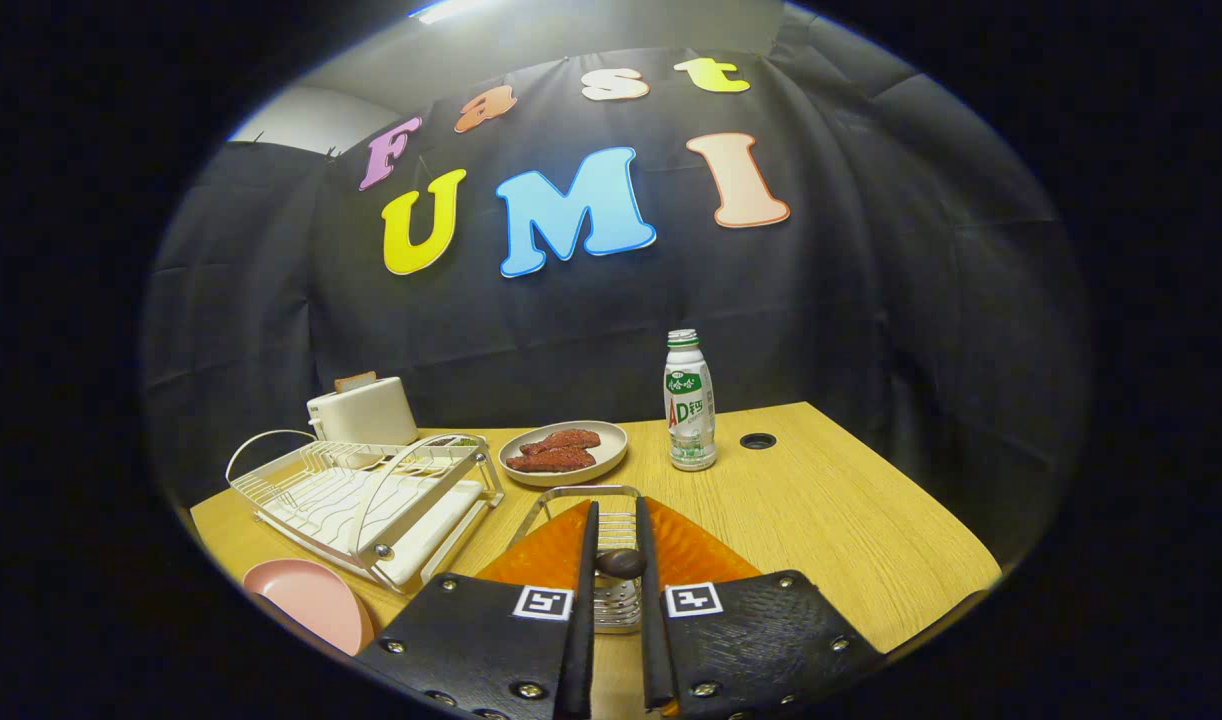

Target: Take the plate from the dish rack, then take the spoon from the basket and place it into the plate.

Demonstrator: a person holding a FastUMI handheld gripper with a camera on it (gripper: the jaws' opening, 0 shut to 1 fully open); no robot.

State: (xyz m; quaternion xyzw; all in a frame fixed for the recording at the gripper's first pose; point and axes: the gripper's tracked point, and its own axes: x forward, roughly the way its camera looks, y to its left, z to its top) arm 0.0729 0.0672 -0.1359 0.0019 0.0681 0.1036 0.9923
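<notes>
claw [617, 560] fingers are closing narrowly on the dark spoon [621, 563] end, lifting it above the basket [616, 600]. plate [311, 600] is already lying off the rack [366, 495], on the table beside it. left, i judge: carrying the spoon over and placing it.

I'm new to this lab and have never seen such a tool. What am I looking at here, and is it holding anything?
The camera rides on a hand-held two-finger gripper and looks along its black fingers. They are closed on a dark spoon, above a wire basket on an orange mat. On the wooden table are a white dish rack, a pink plate beside it, a toaster, a dish of red food and a bottle.
</notes>
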